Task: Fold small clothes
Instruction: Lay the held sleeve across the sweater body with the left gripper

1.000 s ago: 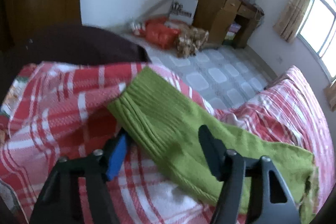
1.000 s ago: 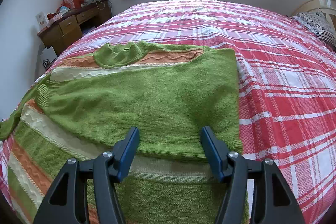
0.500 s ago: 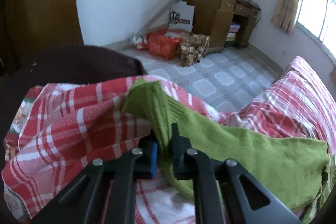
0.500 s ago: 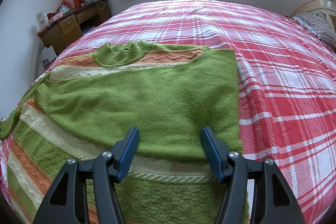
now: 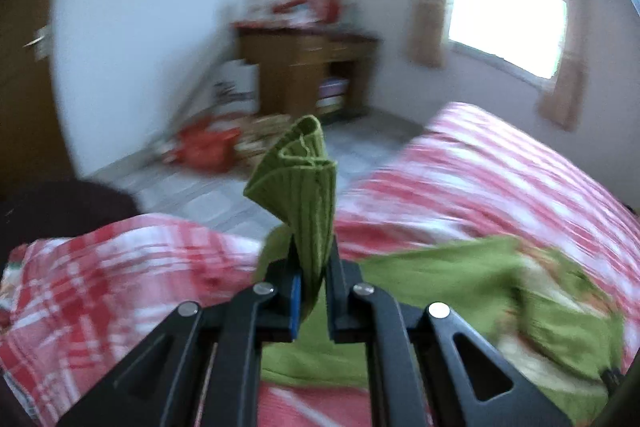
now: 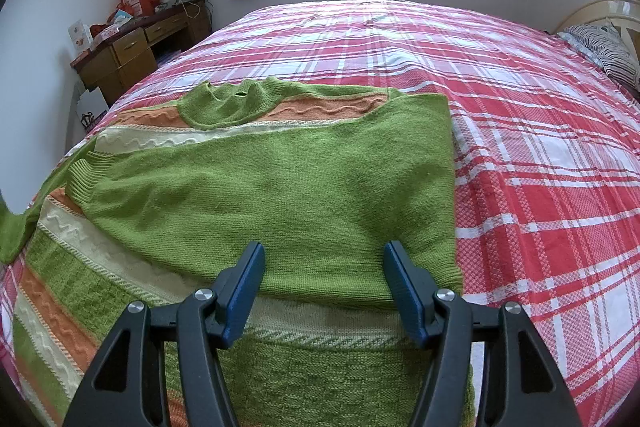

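Since the earlier frame, your left claw [image 5: 313, 291] has lifted the gripped sleeve [image 5: 304, 183]. Right claw [image 6: 322, 289] hovers open above the sweater [image 6: 280, 195]. Next, fold the sleeve across.

No legible text, label, brand or number appears in either view. A white box [image 6: 89, 109] beside the desk [image 6: 132, 49] carries a dark printed mark, too small and blurred to read.

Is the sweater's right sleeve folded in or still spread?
Folded in: the plain green sleeve lies across the striped sweater body, cuff near its far edge.
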A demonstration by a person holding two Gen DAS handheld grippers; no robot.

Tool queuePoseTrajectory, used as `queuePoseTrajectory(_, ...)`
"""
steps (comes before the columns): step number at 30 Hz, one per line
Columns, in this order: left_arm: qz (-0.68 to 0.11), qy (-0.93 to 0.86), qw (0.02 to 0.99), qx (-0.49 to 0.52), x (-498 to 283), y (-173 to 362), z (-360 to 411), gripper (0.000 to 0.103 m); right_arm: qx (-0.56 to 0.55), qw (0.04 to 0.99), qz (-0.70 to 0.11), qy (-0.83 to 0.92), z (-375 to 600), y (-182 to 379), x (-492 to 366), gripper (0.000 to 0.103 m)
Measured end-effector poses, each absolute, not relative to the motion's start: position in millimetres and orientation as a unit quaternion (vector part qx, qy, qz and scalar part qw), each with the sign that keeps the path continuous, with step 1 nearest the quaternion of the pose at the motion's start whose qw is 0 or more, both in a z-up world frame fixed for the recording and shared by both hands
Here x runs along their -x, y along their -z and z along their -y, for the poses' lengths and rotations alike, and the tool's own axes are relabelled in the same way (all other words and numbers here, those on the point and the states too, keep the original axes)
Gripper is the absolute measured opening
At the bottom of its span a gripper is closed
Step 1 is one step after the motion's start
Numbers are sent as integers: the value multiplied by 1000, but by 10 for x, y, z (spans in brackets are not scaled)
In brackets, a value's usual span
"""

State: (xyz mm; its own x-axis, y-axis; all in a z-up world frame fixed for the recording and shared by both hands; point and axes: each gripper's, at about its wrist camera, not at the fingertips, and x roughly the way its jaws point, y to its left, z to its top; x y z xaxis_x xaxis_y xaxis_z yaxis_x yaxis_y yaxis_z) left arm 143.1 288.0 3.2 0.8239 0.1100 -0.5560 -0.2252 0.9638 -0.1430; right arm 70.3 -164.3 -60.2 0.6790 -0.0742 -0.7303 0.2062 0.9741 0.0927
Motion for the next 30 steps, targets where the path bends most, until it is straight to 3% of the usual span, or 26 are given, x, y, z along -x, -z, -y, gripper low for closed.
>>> queuePoseTrajectory(10,-312,85,944,62,-1182,157,-1694,9,-84,913,-393,77,1638,601,-704,63)
queuePoseTrajectory(18,-387,77,916,68,-1352,549,-1518,9,-80,912,-394,80,1632,599,-709,63)
queuePoseTrajectory(23,-381,78,919,64,-1281,568,-1482,9,-50,923,-367,103,1475,419,-639,63)
queuePoseTrajectory(26,-377,83,919,76,-1275,599,-1503,9,-96,935,-340,37,1233,227,-592,62)
queuePoseTrajectory(30,-374,88,919,91,-1283,616,-1541,9,-235,881,-393,-124,843,271,-955,63)
